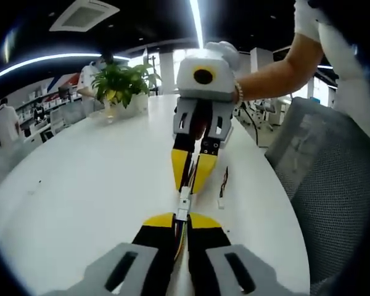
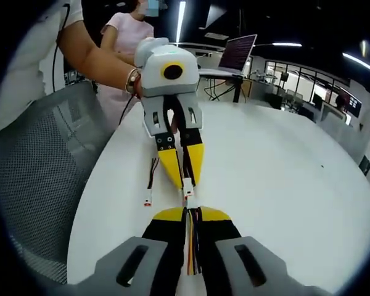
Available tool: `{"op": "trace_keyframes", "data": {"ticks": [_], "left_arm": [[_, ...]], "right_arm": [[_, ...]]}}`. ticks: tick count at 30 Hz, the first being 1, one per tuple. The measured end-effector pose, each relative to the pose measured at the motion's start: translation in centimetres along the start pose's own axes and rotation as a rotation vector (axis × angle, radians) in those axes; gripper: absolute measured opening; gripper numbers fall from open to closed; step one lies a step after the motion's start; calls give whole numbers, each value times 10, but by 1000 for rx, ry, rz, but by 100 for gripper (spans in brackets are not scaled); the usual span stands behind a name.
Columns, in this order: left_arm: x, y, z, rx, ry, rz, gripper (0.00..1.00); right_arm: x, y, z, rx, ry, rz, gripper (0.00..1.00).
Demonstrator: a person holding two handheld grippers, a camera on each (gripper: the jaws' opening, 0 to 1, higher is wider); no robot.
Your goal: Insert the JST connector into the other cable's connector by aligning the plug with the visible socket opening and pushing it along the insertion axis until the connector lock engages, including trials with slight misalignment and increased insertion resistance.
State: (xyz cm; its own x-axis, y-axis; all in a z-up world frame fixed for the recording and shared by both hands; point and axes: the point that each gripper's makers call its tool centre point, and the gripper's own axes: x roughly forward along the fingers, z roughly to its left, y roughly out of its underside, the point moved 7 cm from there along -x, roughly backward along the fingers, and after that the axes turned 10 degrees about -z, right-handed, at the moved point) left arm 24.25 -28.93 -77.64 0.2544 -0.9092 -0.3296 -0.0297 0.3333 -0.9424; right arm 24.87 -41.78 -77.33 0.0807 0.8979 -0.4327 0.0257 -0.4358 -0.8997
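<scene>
White round table (image 1: 80,185) in an open office: at the left gripper view's near edge, the left gripper (image 1: 180,223) pinches a cable whose white connector (image 1: 183,200) meets the one held by the right gripper (image 1: 193,179), also clamped on its cable. A spare cable (image 1: 223,188) lies beside them toward the table's edge. Beyond, a potted plant (image 1: 120,83) stands at the far edge.
</scene>
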Motion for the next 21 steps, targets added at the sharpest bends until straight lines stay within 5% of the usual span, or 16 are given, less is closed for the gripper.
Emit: {"op": "trace_keyframes", "data": {"ticks": [21], "left_arm": [[0,3,1,-10,-10,13,0]], "right_arm": [[3,-2,0,-29,0,23,3]]}}
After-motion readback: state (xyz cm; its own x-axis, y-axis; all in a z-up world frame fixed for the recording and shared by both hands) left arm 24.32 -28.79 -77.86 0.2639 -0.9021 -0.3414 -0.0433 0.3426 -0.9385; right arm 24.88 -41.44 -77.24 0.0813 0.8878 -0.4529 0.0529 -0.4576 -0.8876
